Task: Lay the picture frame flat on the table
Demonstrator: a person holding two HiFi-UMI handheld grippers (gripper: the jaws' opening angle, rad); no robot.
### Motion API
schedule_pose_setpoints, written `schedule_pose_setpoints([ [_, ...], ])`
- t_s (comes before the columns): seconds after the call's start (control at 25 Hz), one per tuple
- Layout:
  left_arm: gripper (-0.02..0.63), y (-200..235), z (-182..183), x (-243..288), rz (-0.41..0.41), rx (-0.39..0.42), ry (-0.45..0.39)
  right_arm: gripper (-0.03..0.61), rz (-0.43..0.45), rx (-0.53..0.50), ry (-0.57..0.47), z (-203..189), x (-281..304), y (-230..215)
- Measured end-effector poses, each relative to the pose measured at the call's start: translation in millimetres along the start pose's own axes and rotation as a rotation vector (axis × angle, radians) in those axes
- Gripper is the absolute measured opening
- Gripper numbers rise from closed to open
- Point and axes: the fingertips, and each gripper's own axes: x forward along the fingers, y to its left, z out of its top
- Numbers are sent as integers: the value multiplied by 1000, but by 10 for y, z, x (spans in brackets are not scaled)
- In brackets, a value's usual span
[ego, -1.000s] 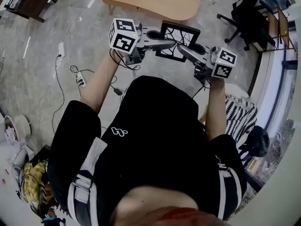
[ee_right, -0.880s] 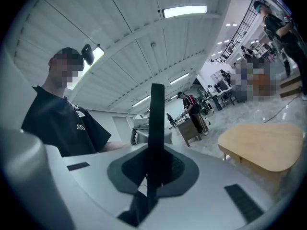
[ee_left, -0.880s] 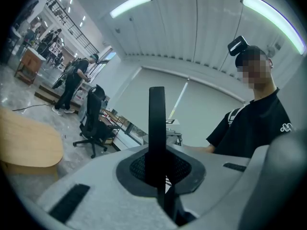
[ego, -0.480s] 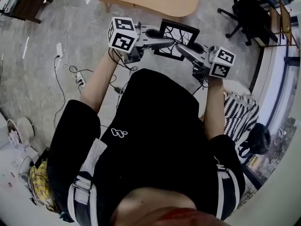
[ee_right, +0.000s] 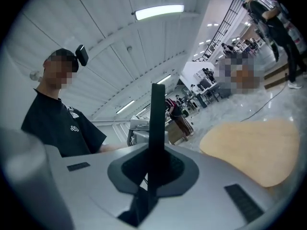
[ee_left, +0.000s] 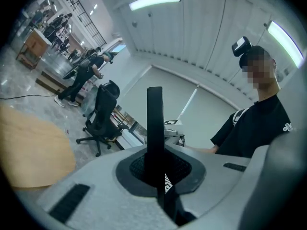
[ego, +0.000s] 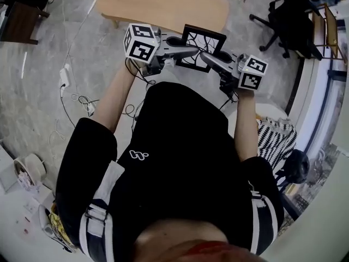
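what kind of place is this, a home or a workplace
Most likely an open-plan office or lab, not a home: a wheeled office chair on a bare polished floor, a power strip with loose cables, long ceiling strip lights and a wooden table.

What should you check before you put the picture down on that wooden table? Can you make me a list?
1. Left tool shut on the picture frame: ok.
2. Right tool shut on its other side: ok.
3. Frame right above the table: cannot tell.
4. Free room on the wooden top: ok, the part in view looks bare.
5. Frame lying flat: not ok, it hangs in the air.
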Motion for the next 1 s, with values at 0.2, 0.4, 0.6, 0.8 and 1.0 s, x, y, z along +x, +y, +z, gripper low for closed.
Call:
schedule_pose_setpoints([
  [0.2, 18, 1306, 702, -509, -25, -85, -19, 29, -54, 83, 22, 726, 674, -1201],
  [0.4, 18, 1621, 715, -545, 10, -149, -13, 29, -88, 145, -3, 735, 753, -1499],
  [0.6, 21, 1949, 614, -506, 6, -240, 16, 29, -110, 245, -15, 634, 762, -1818],
  [0.8, 26, 2354, 543, -410, 11, -362, 20, 29, -120, 349, -3, 570, 719, -2218],
  [1.0, 28, 1920, 437, -444, 41, -356, 1, 29, -99, 327, -5, 463, 689, -1782],
])
